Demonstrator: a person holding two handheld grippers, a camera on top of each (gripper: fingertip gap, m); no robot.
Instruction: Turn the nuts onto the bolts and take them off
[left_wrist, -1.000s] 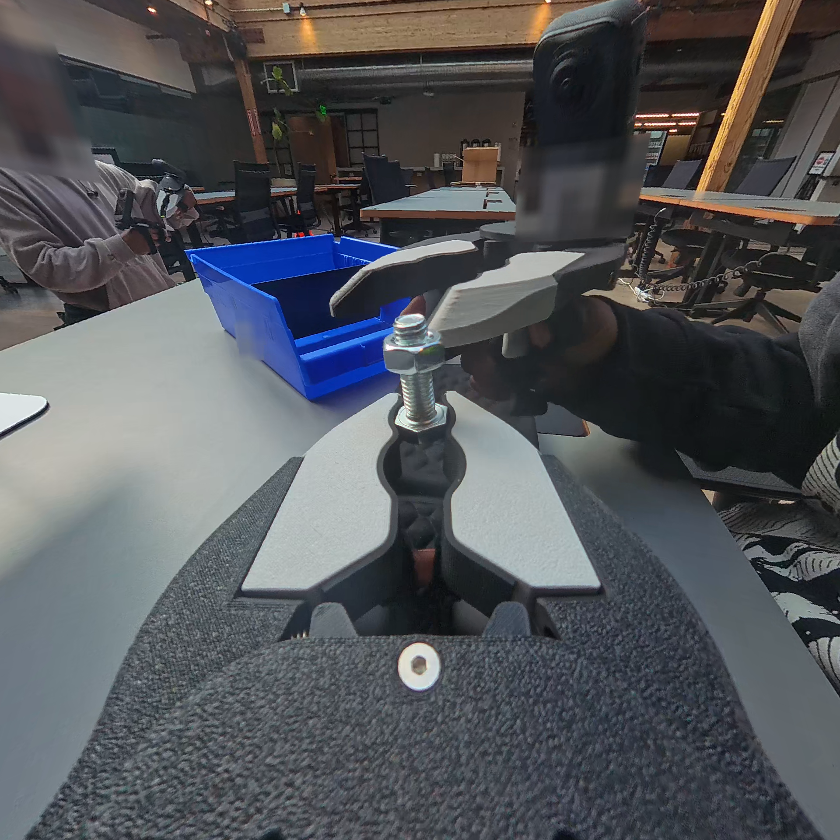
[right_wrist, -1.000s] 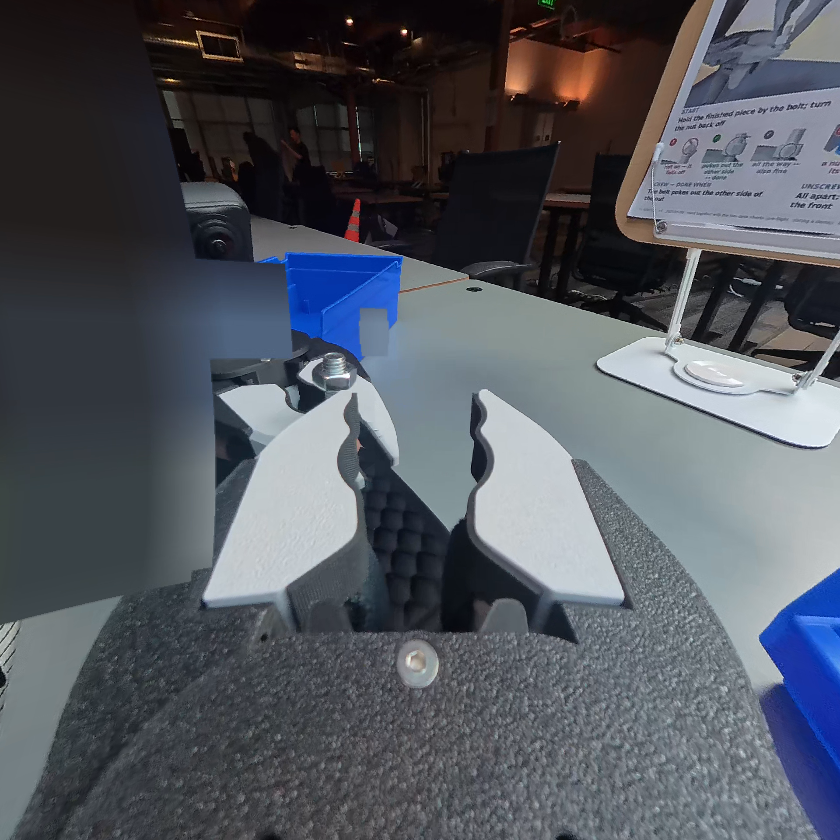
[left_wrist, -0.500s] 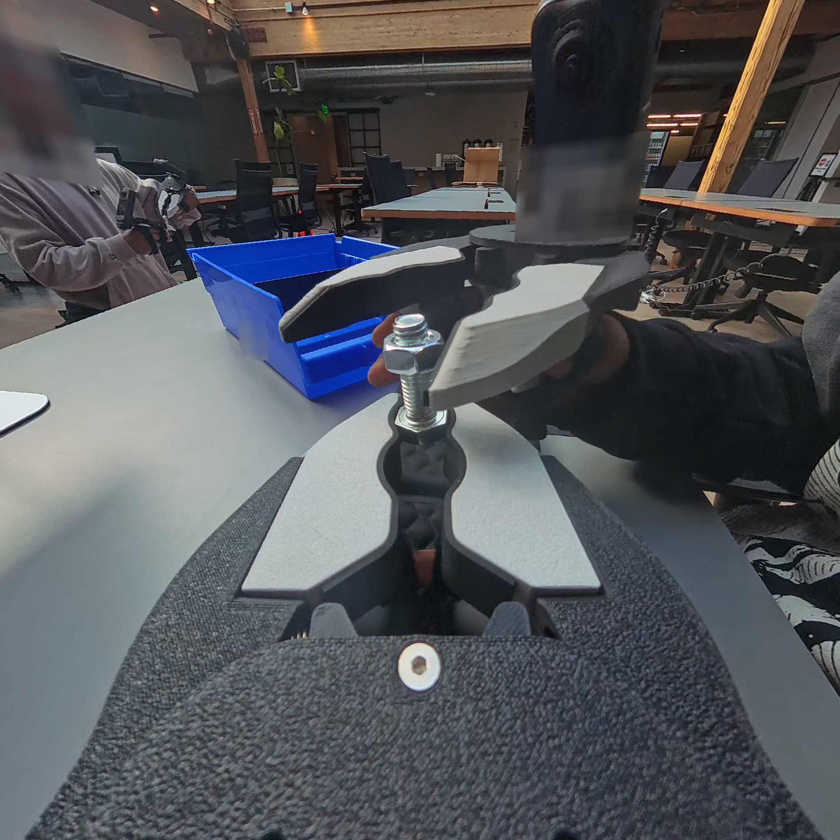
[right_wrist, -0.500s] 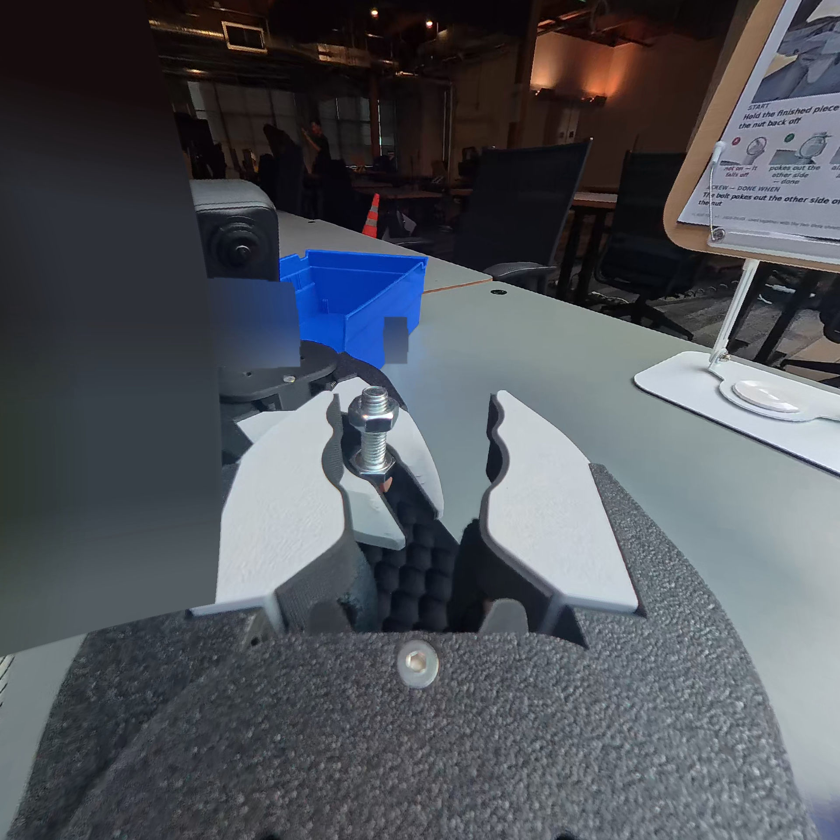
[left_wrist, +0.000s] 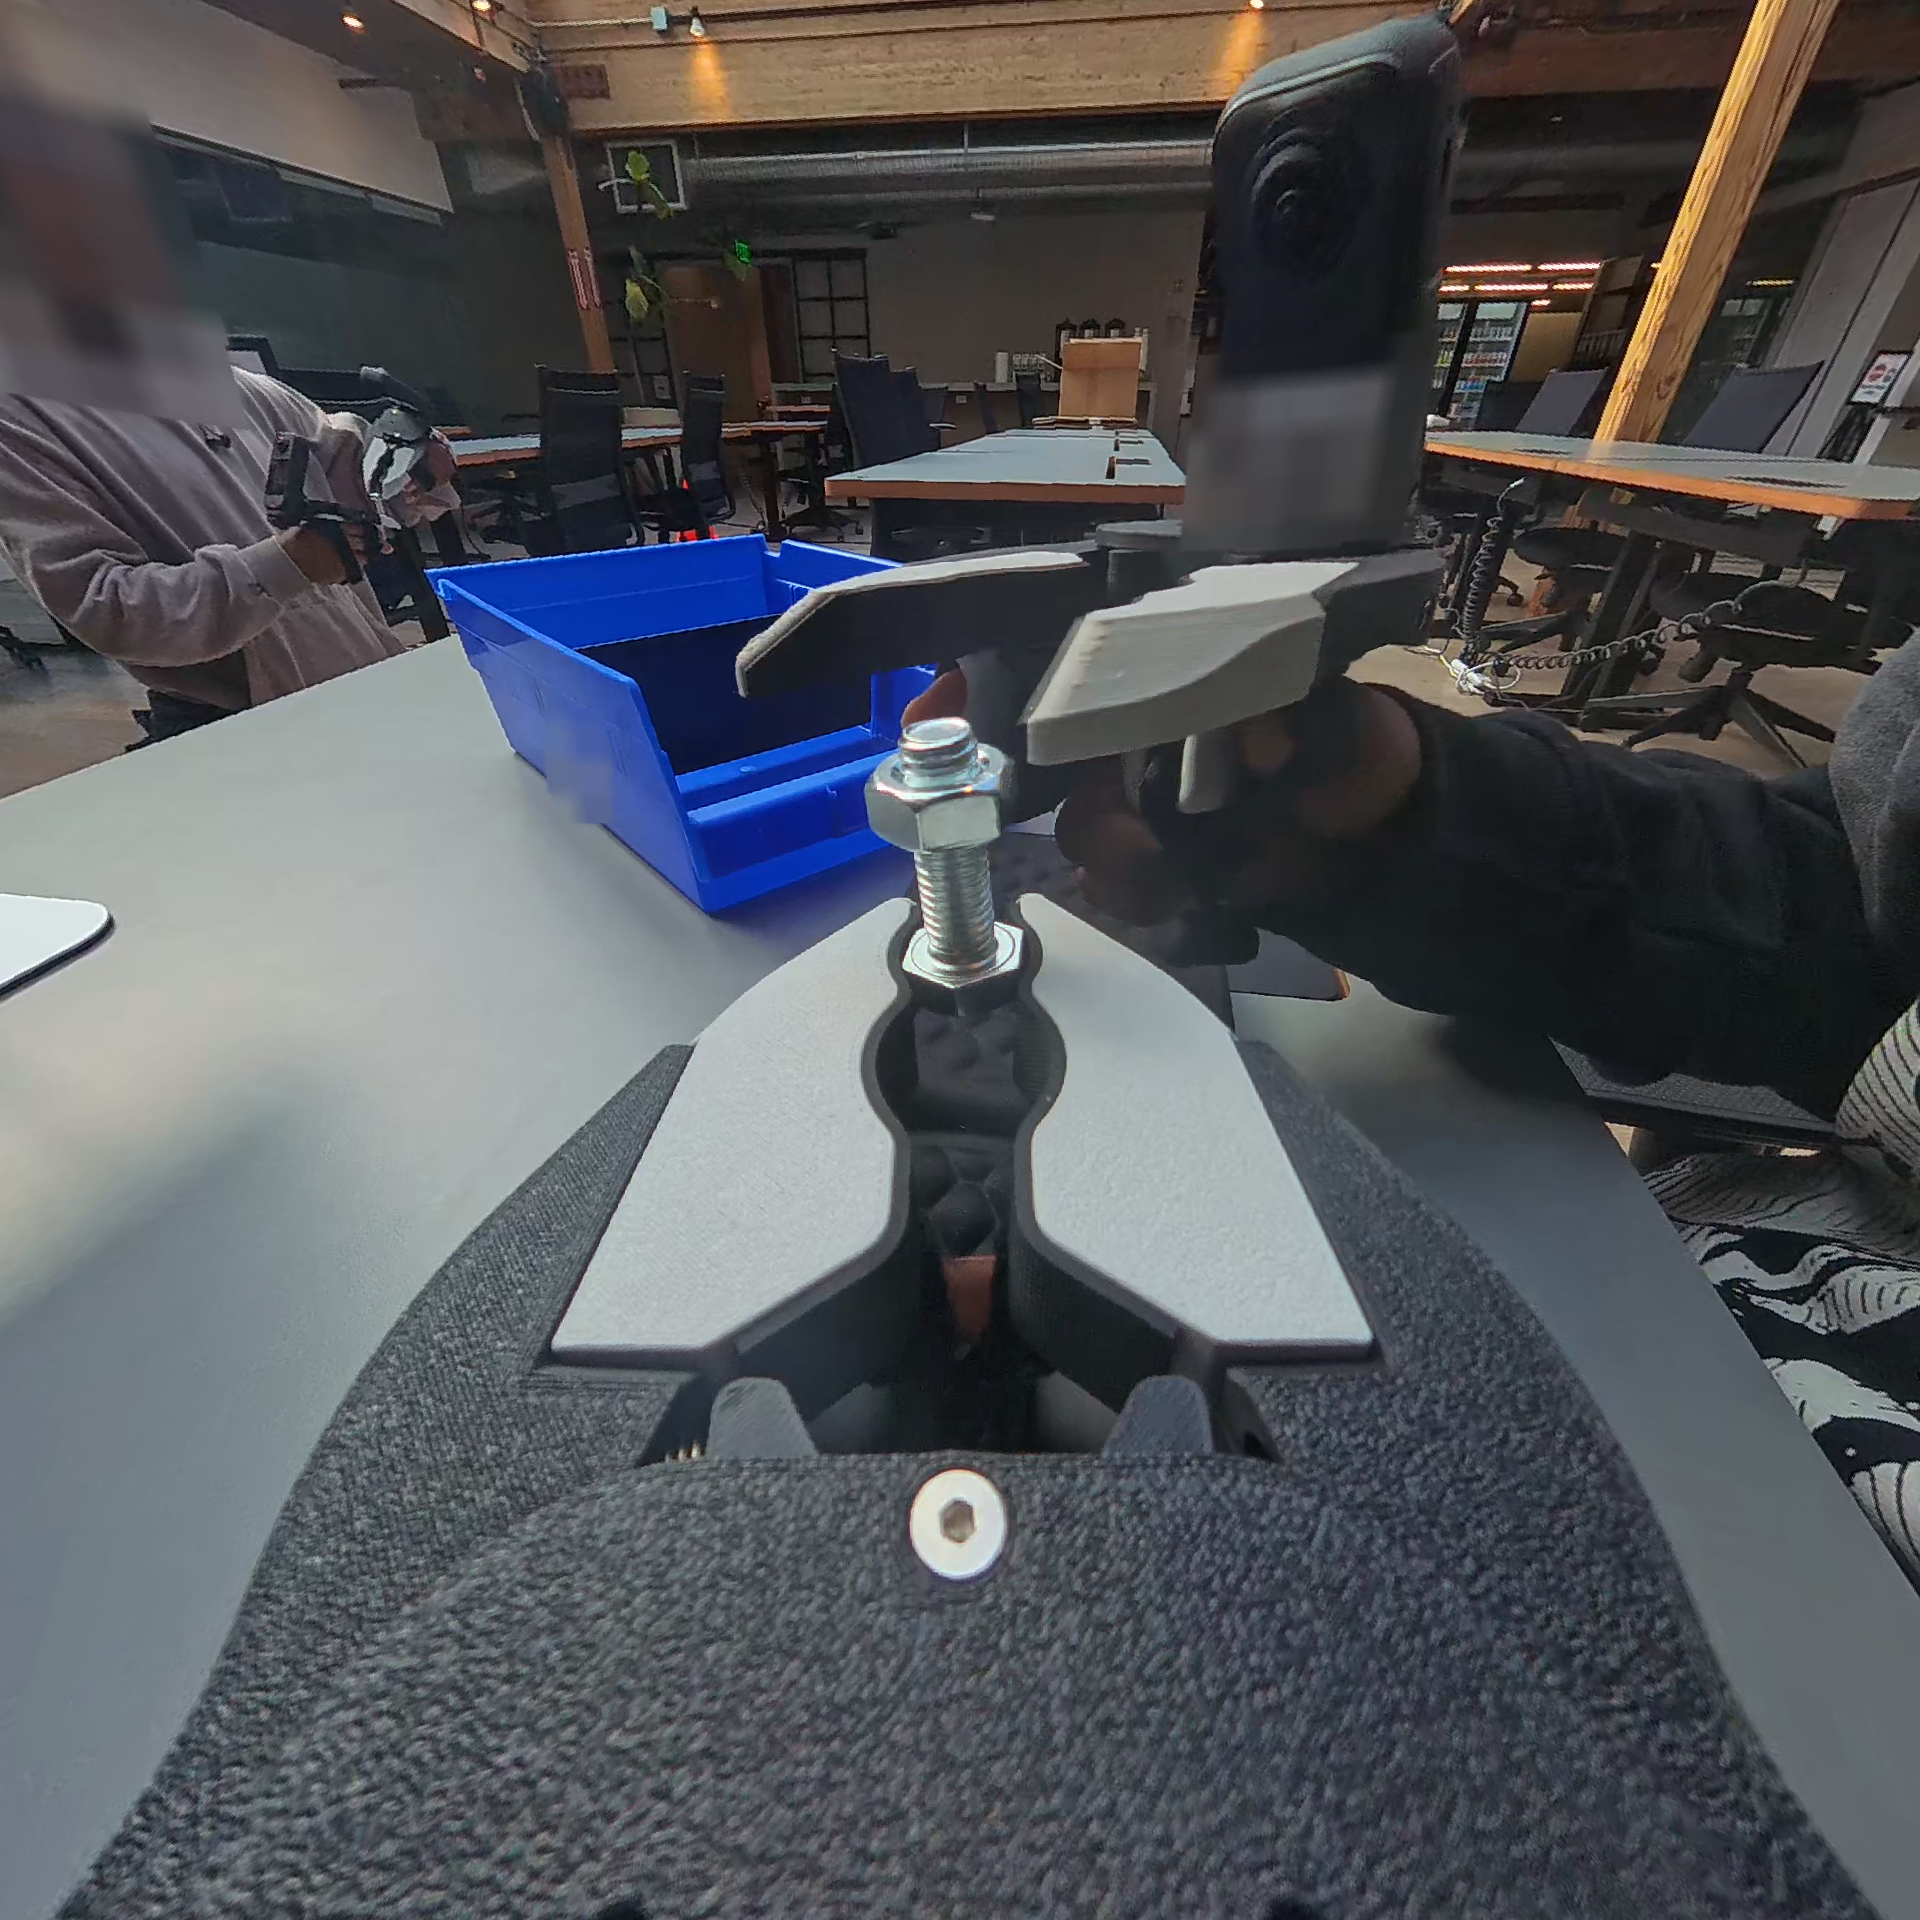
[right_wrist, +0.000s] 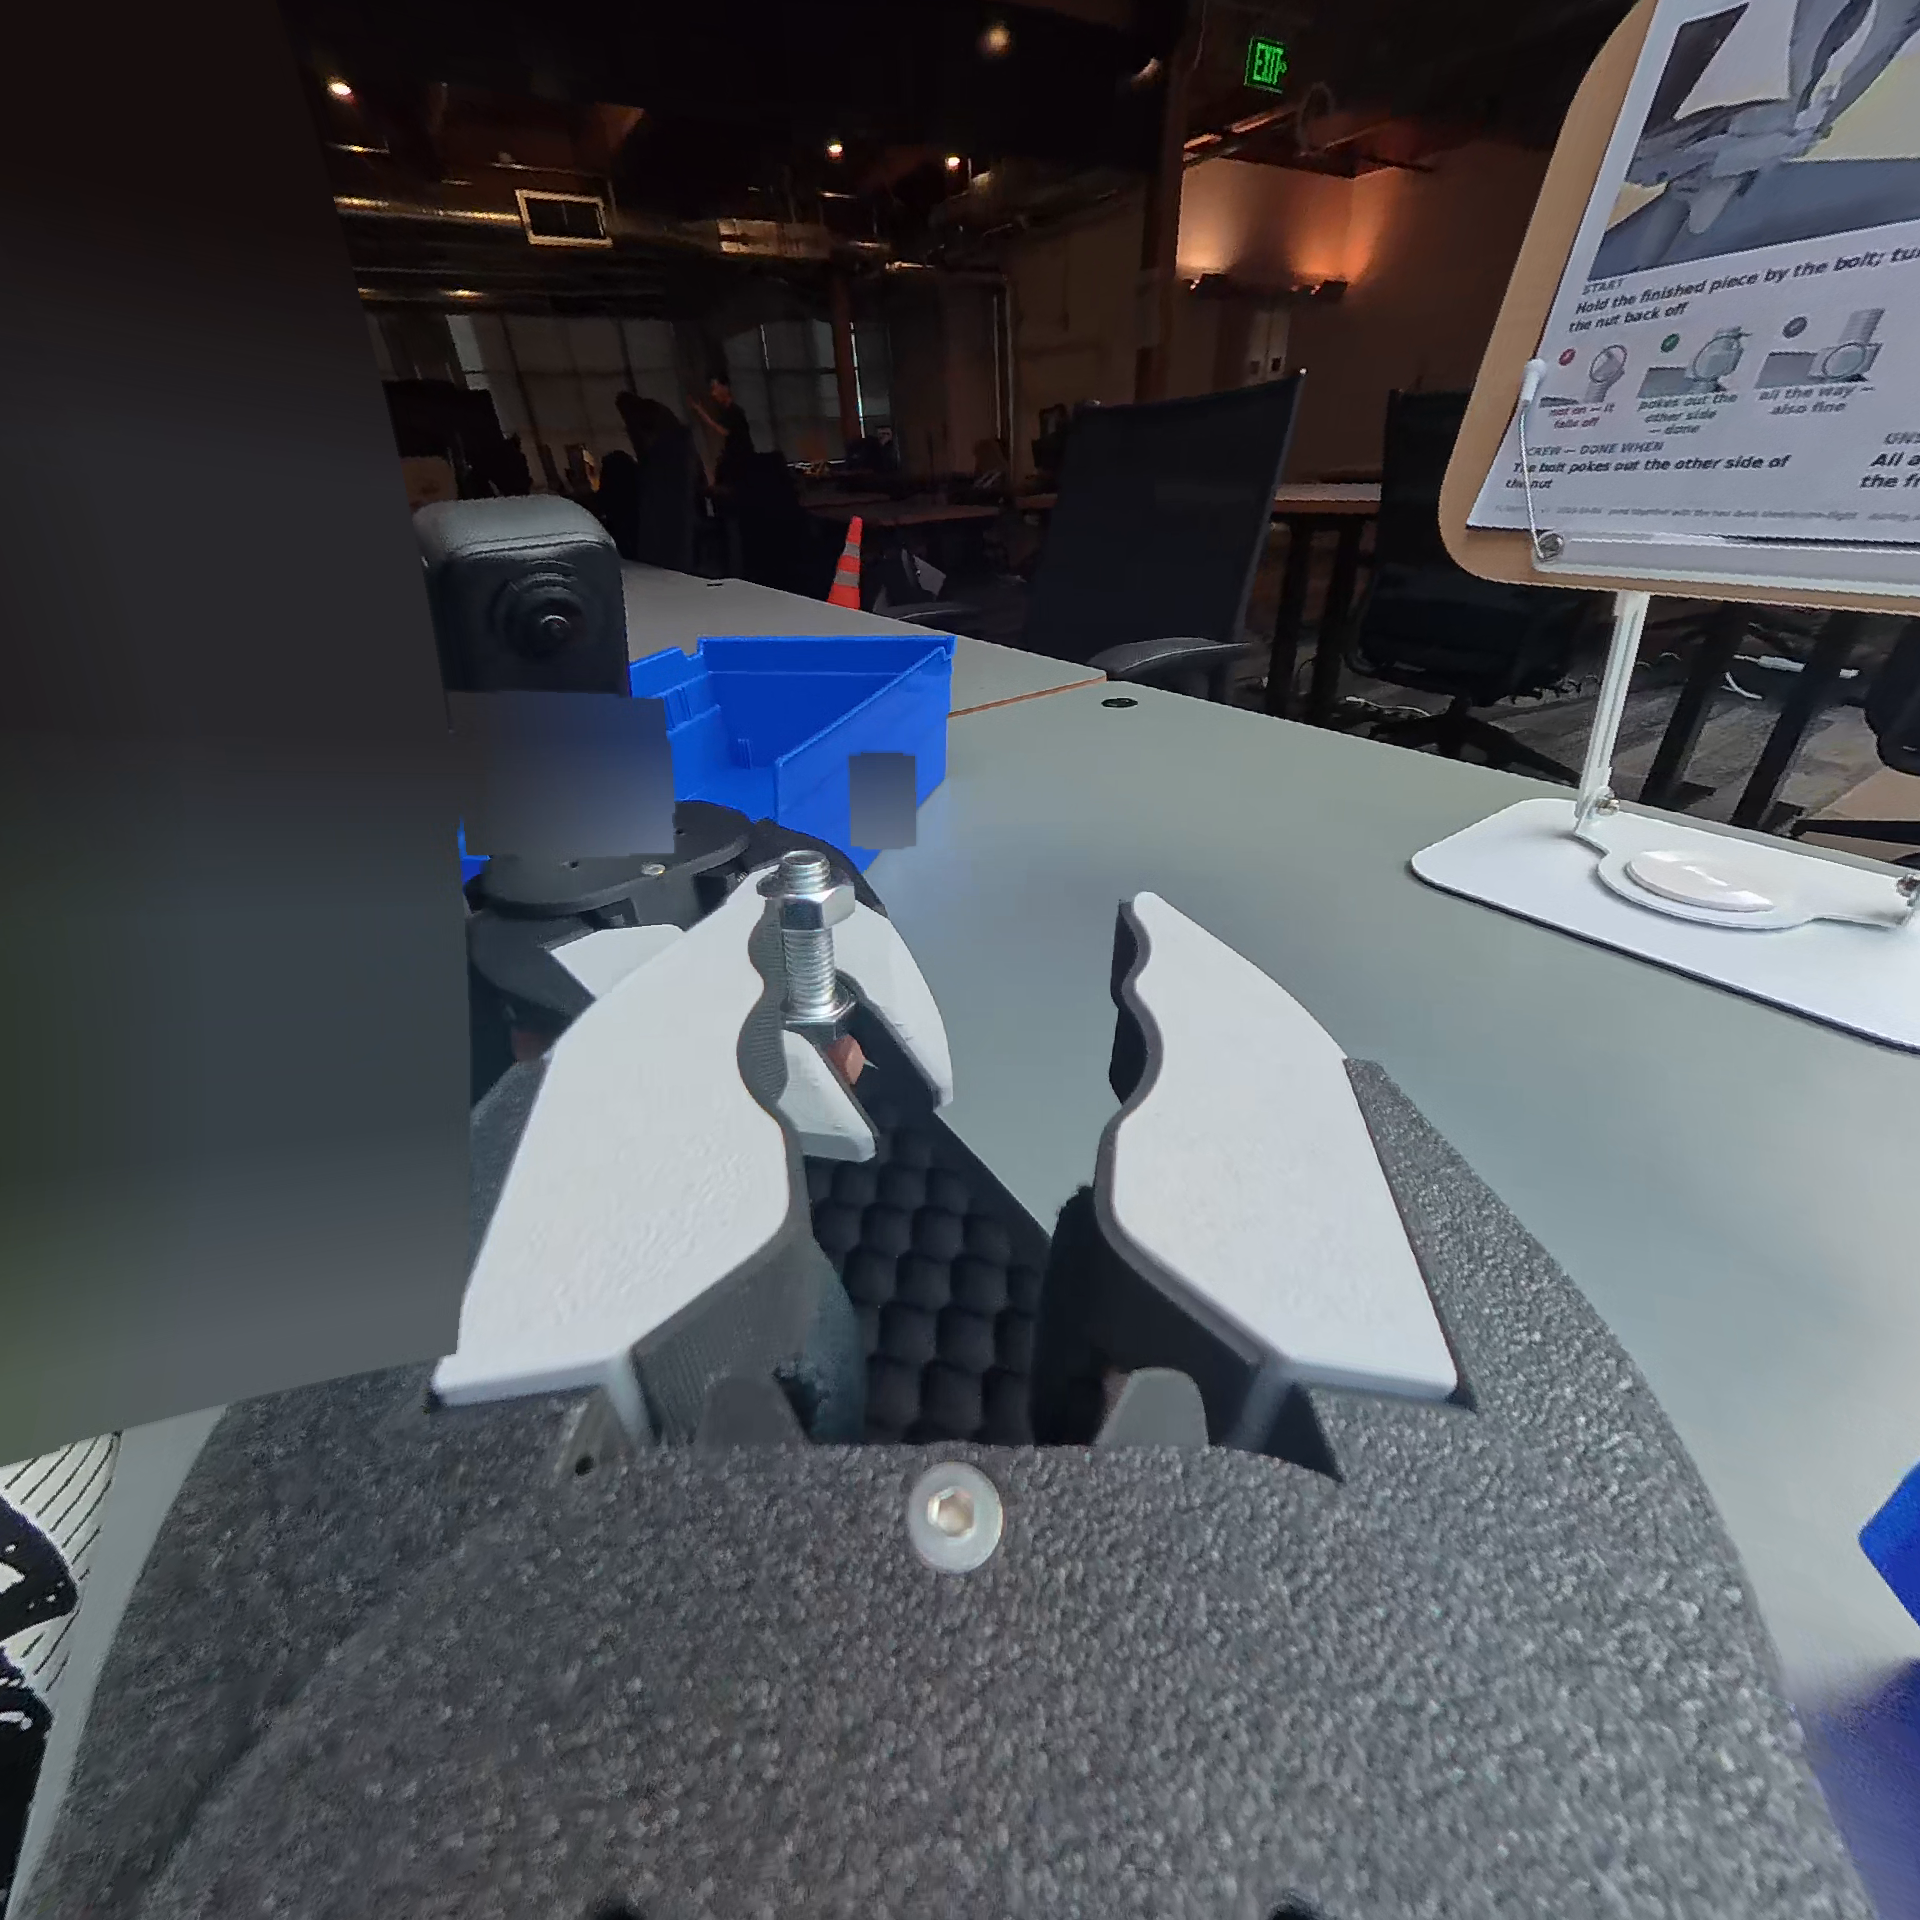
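A steel bolt (left_wrist: 951, 904) stands upright with its head clamped in my left gripper (left_wrist: 961, 935), which is shut on it. A hex nut (left_wrist: 940, 800) sits near the top of the thread. My right gripper (left_wrist: 888, 701) is open and empty, hovering just above and behind the nut, not touching it. In the right wrist view the bolt (right_wrist: 808, 966) and nut (right_wrist: 805, 899) stand right beside the left finger of my open right gripper (right_wrist: 951, 914). The left gripper (right_wrist: 831, 1049) shows below, holding the bolt's head.
A blue bin (left_wrist: 623, 665) stands on the grey table (left_wrist: 312, 935) behind the bolt; it also shows in the right wrist view (right_wrist: 821, 717). A white stand (right_wrist: 1662, 914) with an instruction sheet is at right. Another blue bin's corner (right_wrist: 1891, 1558) is near right. A person (left_wrist: 156, 540) stands at far left. My left and right fingertips are right by each other.
The open right gripper came down around the nut half a second ago, then lifted and drew back to the right. The left gripper stayed still, shut on the bolt.
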